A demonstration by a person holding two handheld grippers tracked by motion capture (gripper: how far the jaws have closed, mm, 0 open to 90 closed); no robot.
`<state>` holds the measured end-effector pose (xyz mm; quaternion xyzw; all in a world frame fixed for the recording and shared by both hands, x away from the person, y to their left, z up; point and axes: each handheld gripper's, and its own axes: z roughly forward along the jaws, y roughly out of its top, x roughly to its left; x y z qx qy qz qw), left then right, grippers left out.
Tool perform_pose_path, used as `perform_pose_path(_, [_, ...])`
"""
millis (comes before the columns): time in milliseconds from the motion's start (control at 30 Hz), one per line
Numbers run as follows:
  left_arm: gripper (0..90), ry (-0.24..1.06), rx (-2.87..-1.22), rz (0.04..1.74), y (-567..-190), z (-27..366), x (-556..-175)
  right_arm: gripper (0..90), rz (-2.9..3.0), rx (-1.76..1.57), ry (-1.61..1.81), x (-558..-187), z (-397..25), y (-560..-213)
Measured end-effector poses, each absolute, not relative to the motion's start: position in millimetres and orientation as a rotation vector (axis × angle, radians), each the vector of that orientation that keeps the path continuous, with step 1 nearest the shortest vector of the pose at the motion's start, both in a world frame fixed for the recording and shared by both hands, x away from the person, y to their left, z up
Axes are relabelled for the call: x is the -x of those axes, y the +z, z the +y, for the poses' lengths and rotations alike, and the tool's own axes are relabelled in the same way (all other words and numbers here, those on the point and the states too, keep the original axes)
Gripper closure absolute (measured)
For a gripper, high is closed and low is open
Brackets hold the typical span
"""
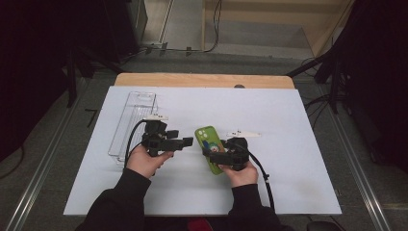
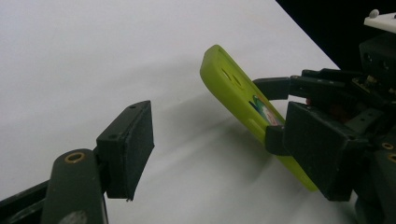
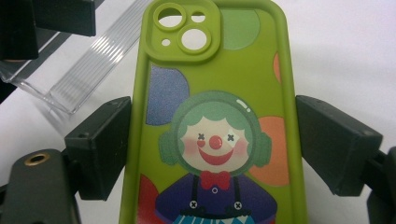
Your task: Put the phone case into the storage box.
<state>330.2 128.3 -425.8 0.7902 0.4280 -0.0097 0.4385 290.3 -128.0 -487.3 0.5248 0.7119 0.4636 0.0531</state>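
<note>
A lime-green phone case [image 1: 209,147] printed with a clown face is tilted up off the white table cover [image 1: 288,159]. My right gripper [image 1: 214,156] is shut on it. In the right gripper view the case [image 3: 212,93] stands between the two jaws, camera cut-outs at the far end, and both pads [image 3: 100,149] press its long edges. My left gripper [image 1: 185,143] points right toward the case and is open with nothing held. In the left gripper view [image 2: 224,140] the case [image 2: 233,91] leans just beyond the right-hand jaw, with the right gripper [image 2: 355,88] behind it.
A clear plastic tray [image 1: 132,120] lies on the left part of the cover, behind the left gripper; its ribbed wall [image 3: 88,70] also shows beside the case. The bare wooden table edge [image 1: 202,79] runs along the back. Dark stands flank the table.
</note>
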Motion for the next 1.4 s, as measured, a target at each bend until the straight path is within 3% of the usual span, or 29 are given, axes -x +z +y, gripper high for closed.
perform_pose_path(1400, [35.3,-0.032,-1.878,1.265,-440.1,104.3,-366.2,14.0,2.073,-1.592,1.511,-297.9,-97.6,-489.5])
